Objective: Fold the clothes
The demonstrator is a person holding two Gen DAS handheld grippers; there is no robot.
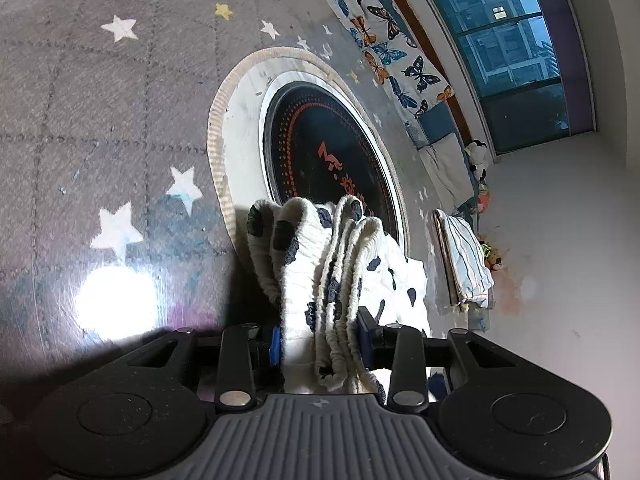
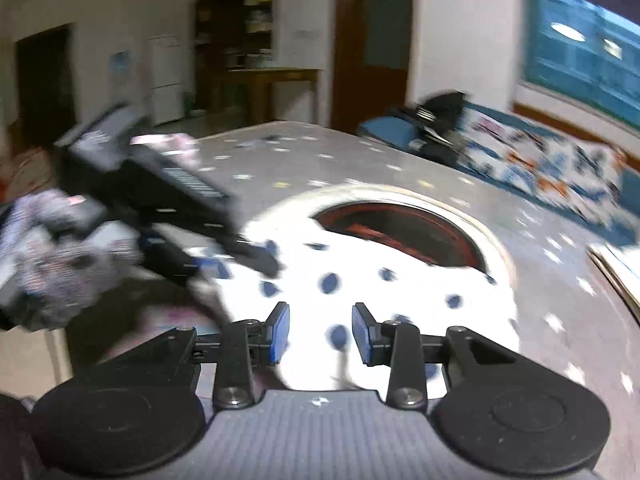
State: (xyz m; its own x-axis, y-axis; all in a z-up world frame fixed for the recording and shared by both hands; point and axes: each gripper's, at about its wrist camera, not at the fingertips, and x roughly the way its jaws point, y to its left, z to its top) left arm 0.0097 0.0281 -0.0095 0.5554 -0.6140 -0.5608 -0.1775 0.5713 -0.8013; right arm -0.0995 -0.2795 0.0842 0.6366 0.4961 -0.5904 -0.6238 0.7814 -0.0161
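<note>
Left tool clamped on a bunched stack of folds of the white garment with dark blue spots, ribbed elastic edge between the blue pads, cloth rising ahead of the fingers and draping down to the right. Right tool parted with a clear gap, nothing between the pads, hovering just above the same spotted garment spread flat on the bench. In the right wrist view, left tool visible coming in from the left, tip at the garment's left edge, blurred by motion. Garment lying partly over a round inset with black centre and orange markings, ringed by a pale ribbed rim. Bench surface covered in a grey star-print cloth with grid seams, bright light glare near the left tool. Folded striped cloth stack near the bench edge, right of the garment, apart from it. Beyond the bench, butterfly-print cover on a seat below a large window. Blurred patterned sleeve at far left in the right wrist view.
</note>
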